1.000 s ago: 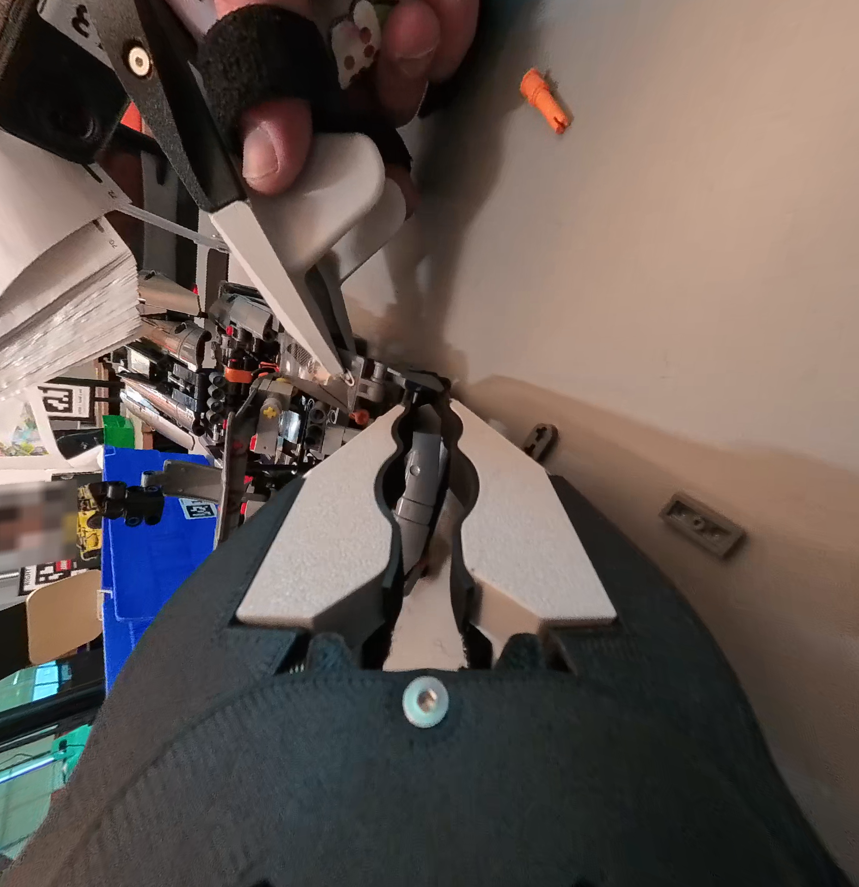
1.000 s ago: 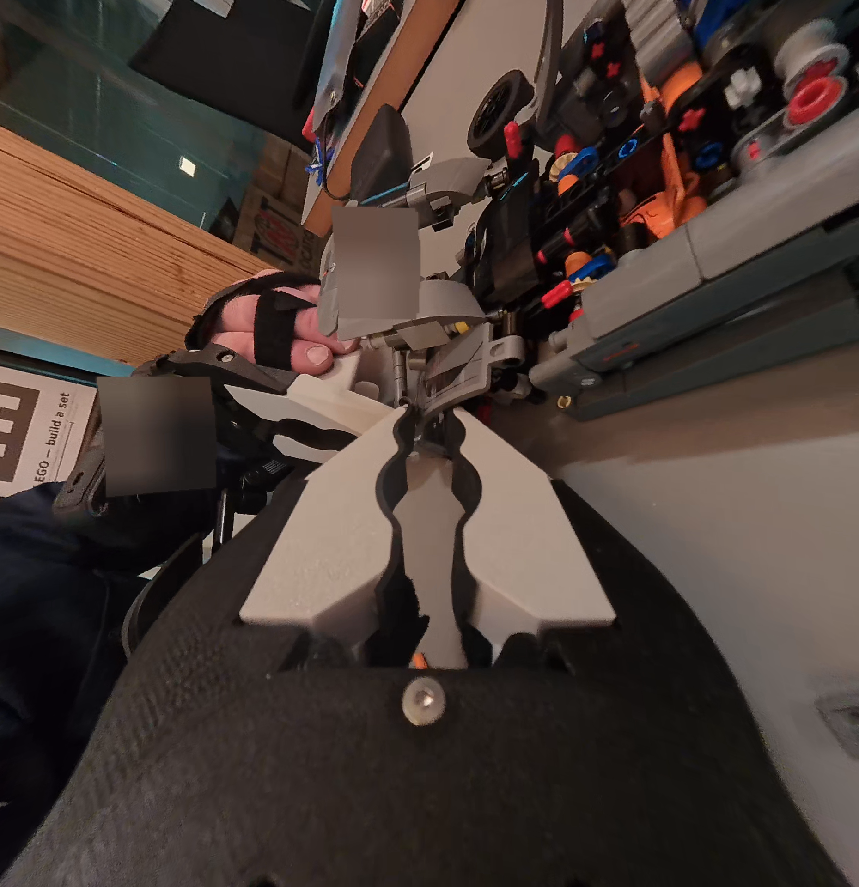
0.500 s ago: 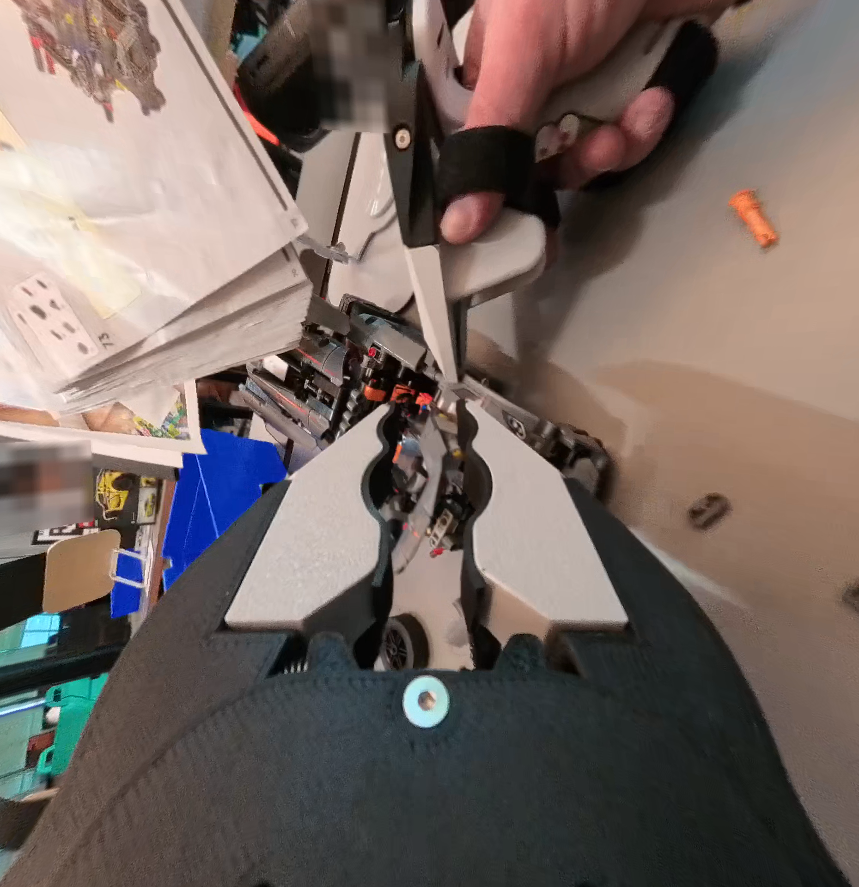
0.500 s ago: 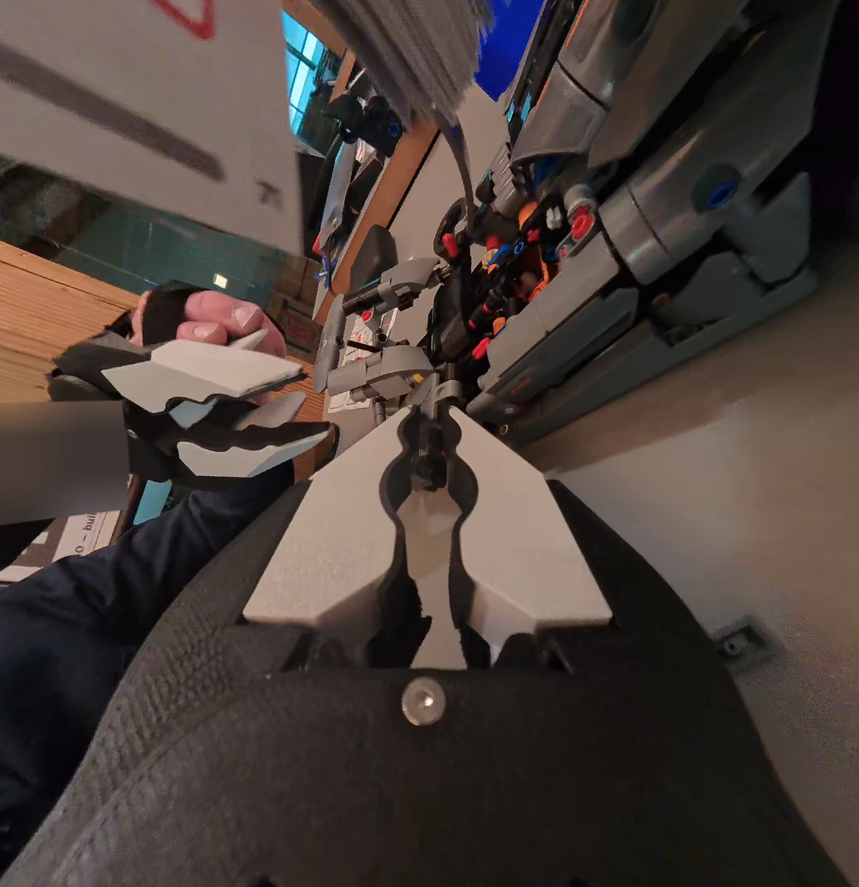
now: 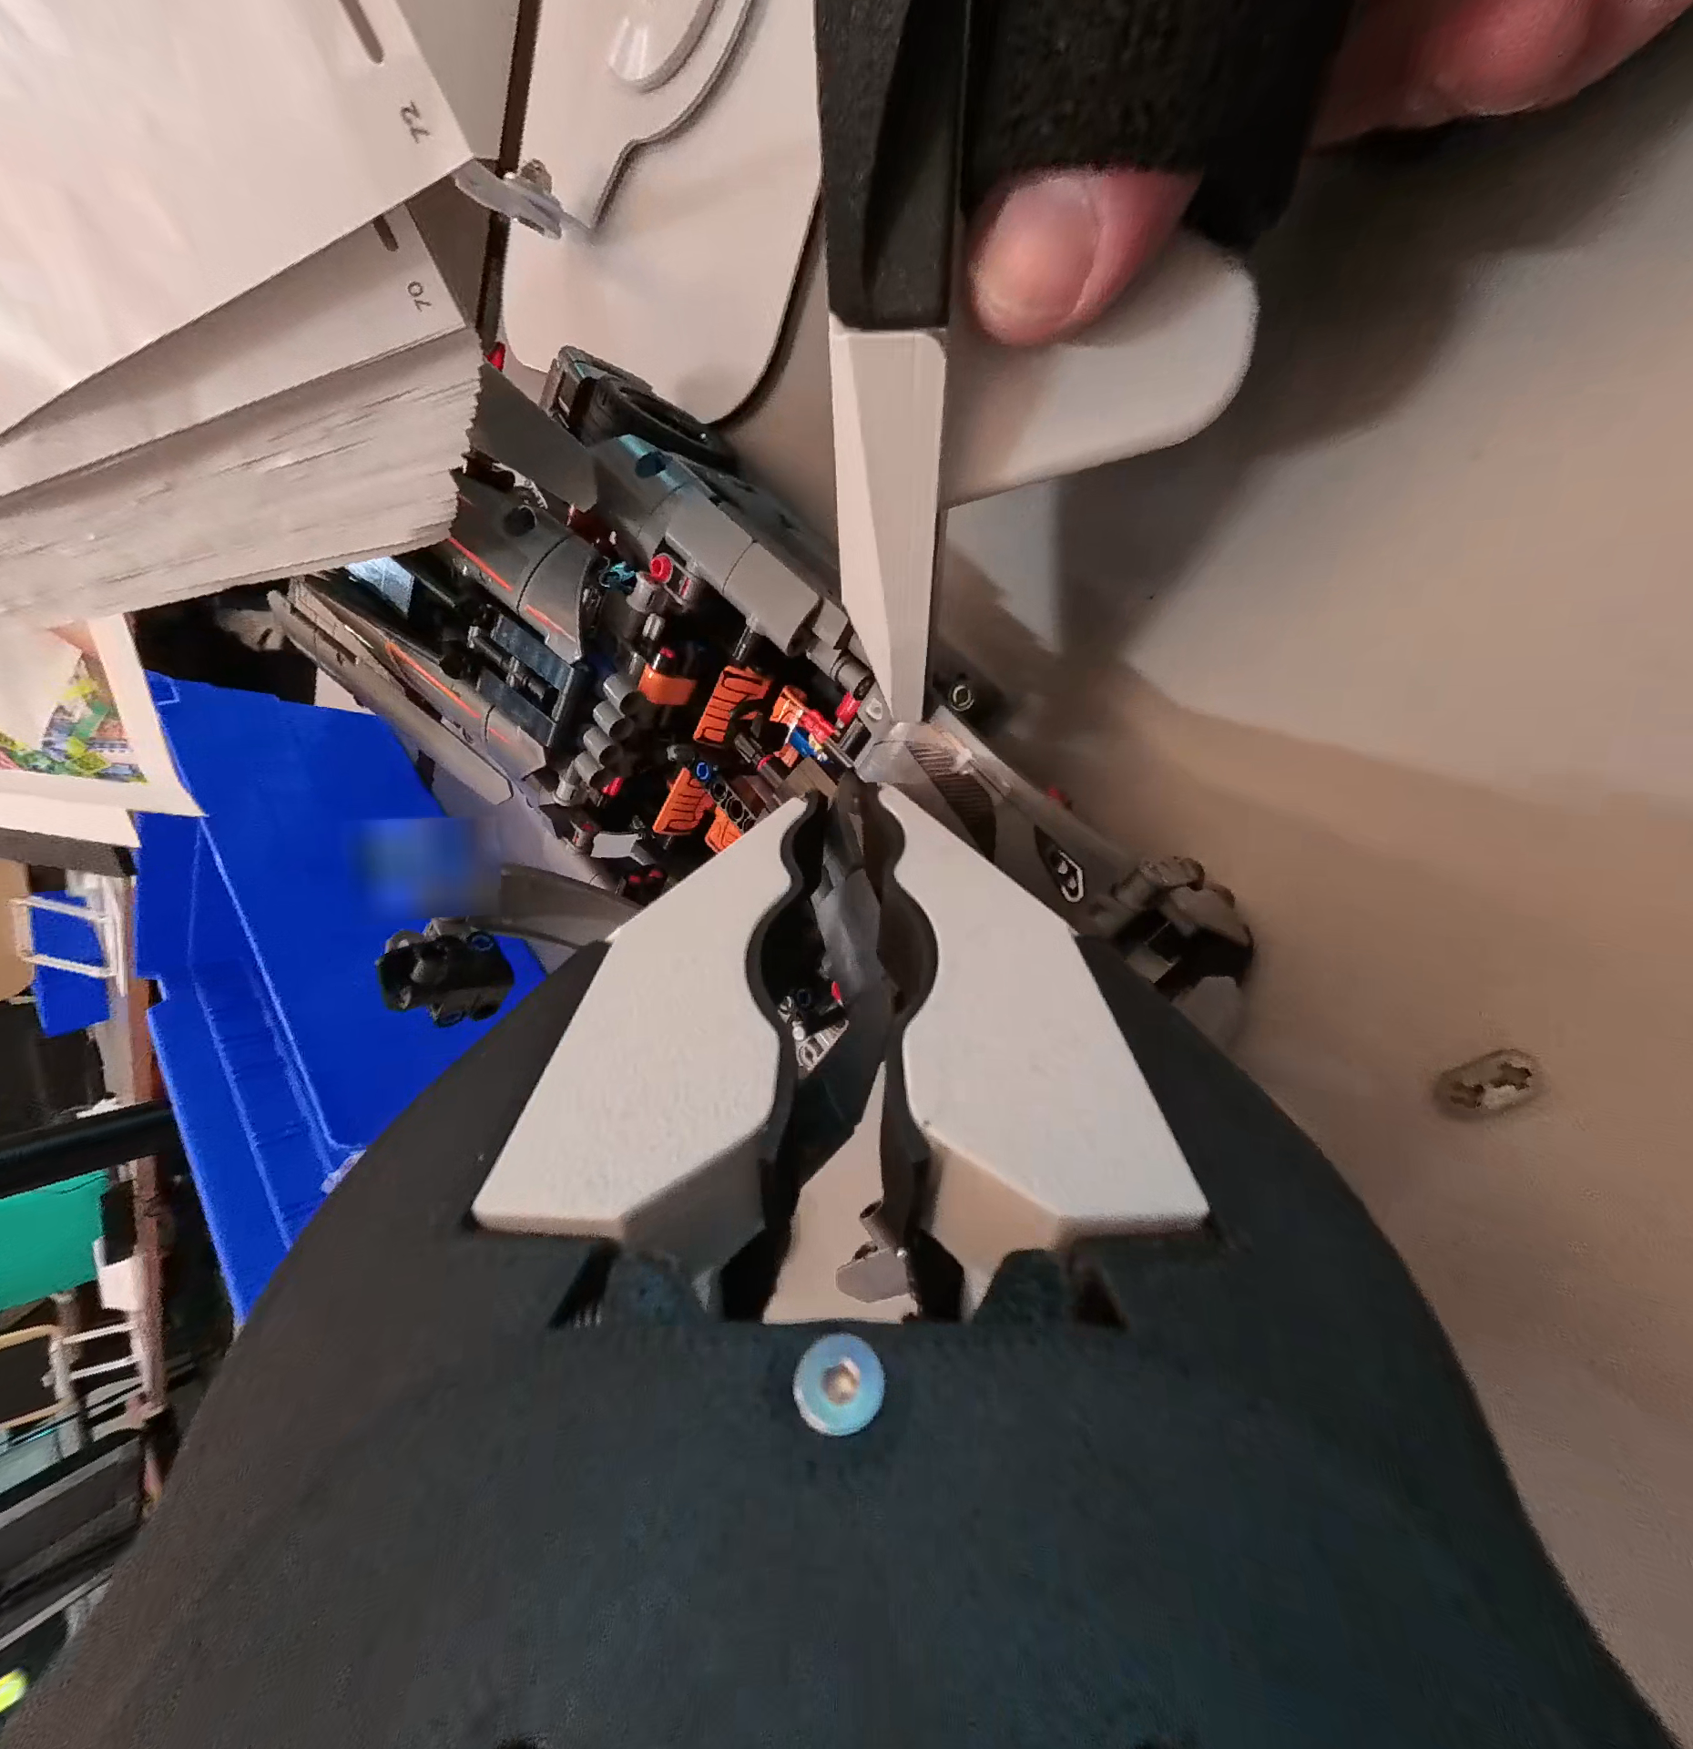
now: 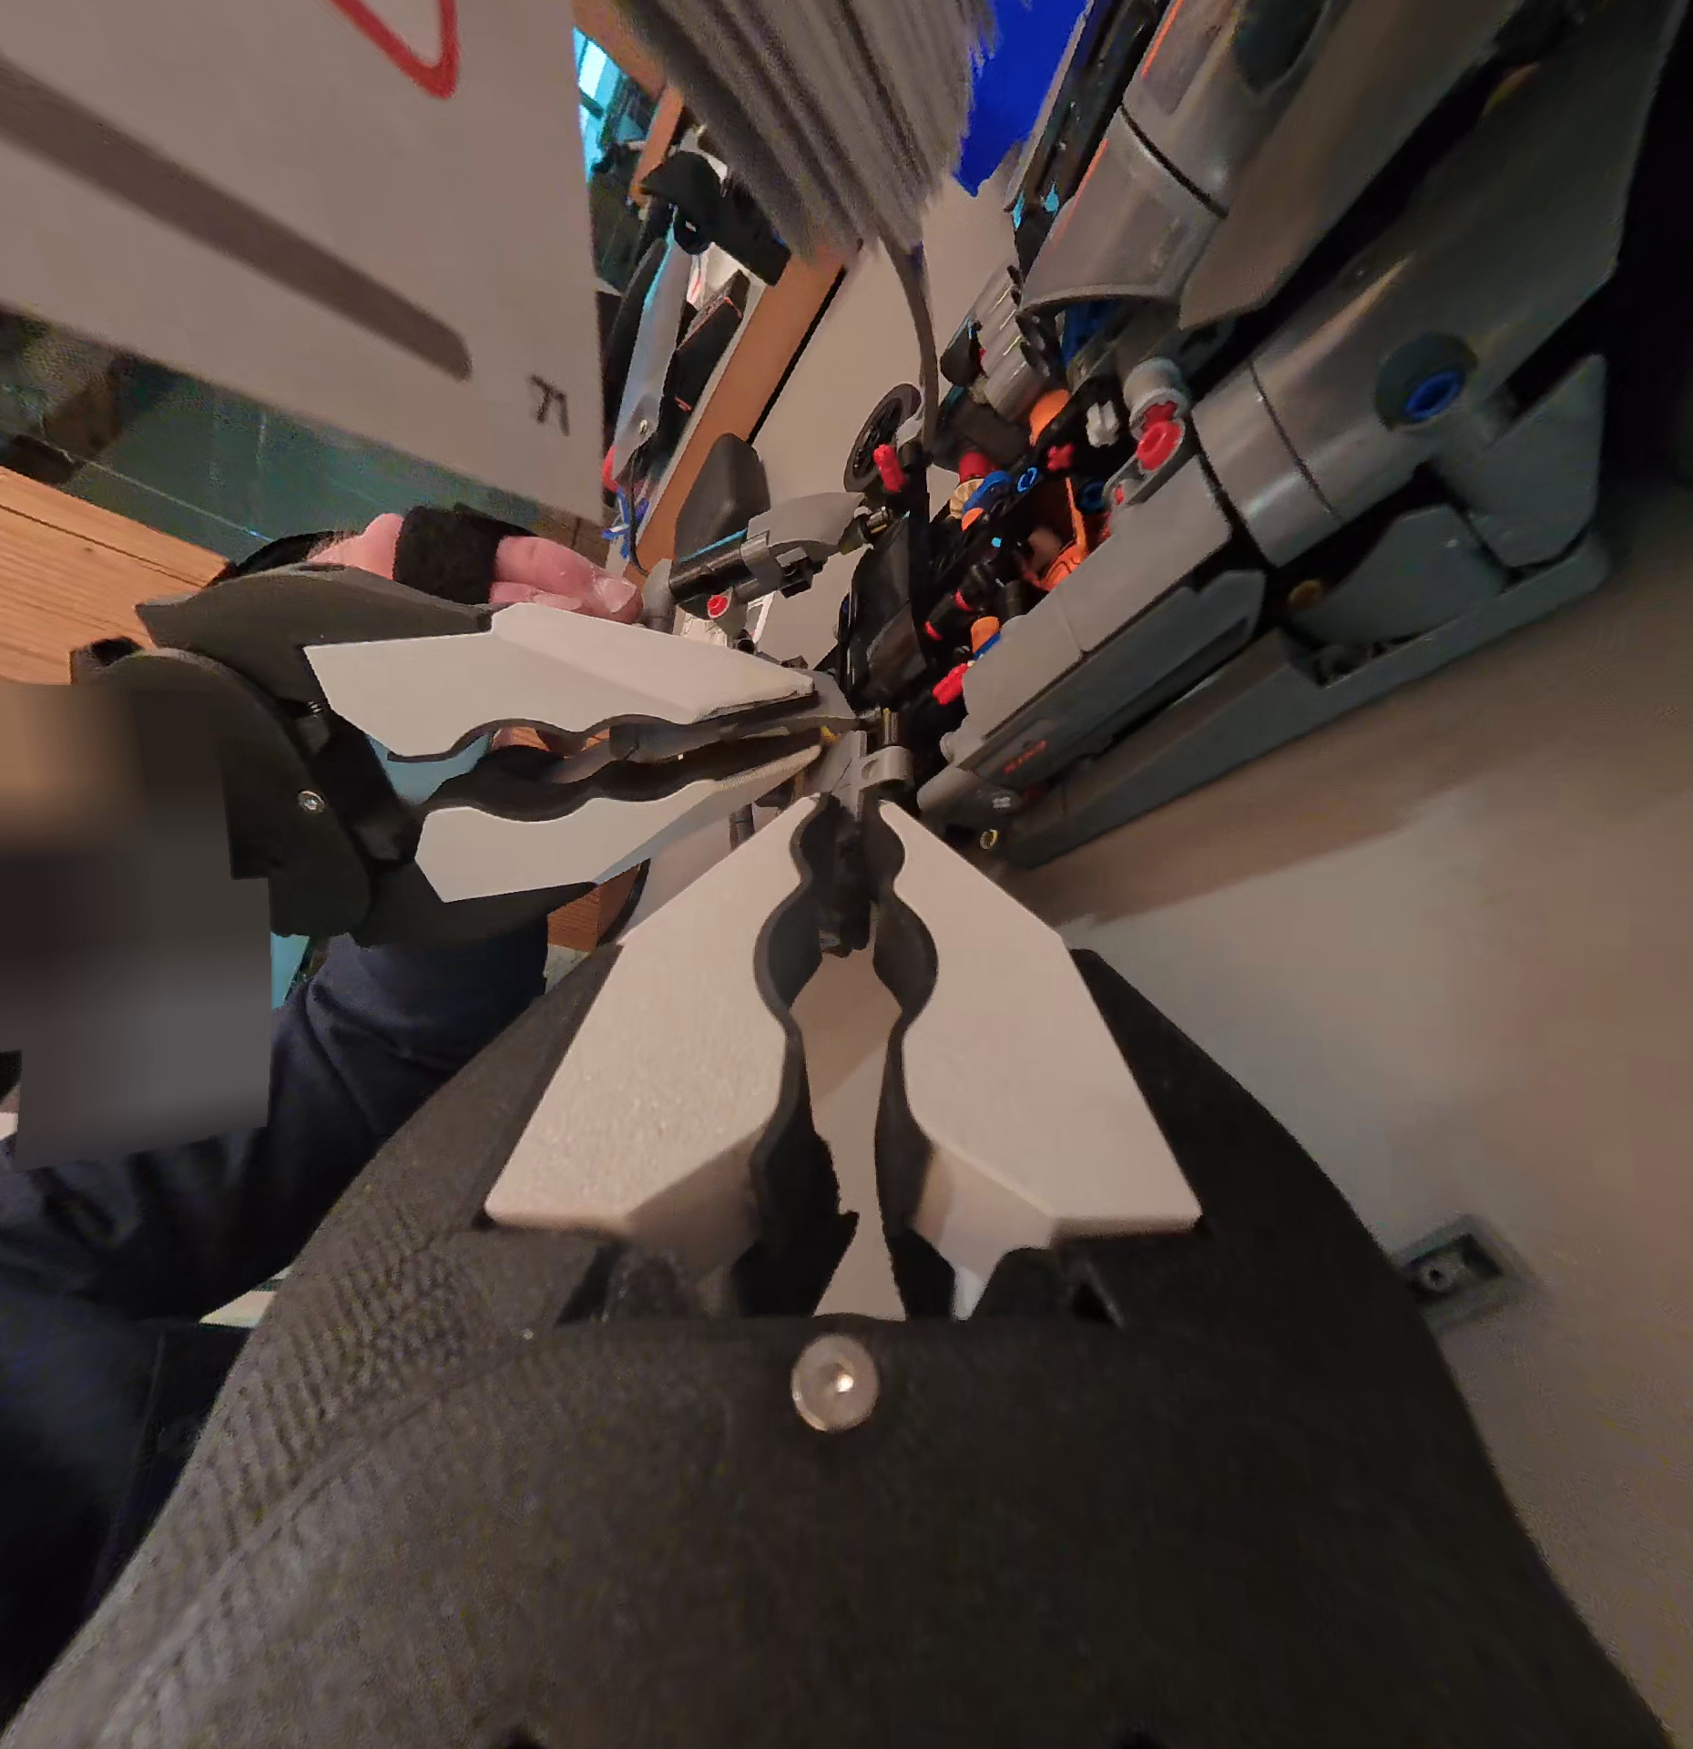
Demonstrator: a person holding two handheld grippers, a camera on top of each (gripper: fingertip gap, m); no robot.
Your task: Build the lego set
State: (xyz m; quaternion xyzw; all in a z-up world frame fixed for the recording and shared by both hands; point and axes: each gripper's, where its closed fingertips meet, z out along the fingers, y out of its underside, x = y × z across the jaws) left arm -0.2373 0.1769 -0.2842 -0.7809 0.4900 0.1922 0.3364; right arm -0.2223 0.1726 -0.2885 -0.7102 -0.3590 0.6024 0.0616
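1. The left gripper (image 5: 847,804) had its grey fingers nearly together, clamped on a dark grey, curved lego piece (image 5: 847,932) that ran back between the pads.
2. Seen from the right wrist view, that same gripper (image 6: 814,724) lay on its side at the left, and the dark piece (image 6: 672,738) showed as a thin strip between its two wavy pads.
3. The right gripper (image 6: 847,809) had its fingers close together with a narrow gap. A small dark part of the model sat between the tips, but the pictures did not show clearly whether it was gripped.
4. In the left wrist view the right gripper (image 5: 894,696) came down from the top, its tip touching the lego model (image 5: 634,662) just beyond the left gripper's tips. A hand (image 5: 1107,189) with a black strap across a finger held it.
5. The model, a long grey vehicle with orange, red and blue parts inside, lay on the beige table (image 5: 1486,662). In the right wrist view its grey side panels (image 6: 1296,568) filled the far right.
6. An open instruction booklet (image 5: 208,379) hung over the model at the upper left, its thick page edge just above the grey panels.
7. A blue bin (image 5: 284,899) stood at the left behind the model.
8. A small tan connector (image 5: 1484,1091) lay alone on the table to the right, well apart from the model.
9. A grey plate (image 6: 1448,1273) lay flat on the table at the near right in the right wrist view.
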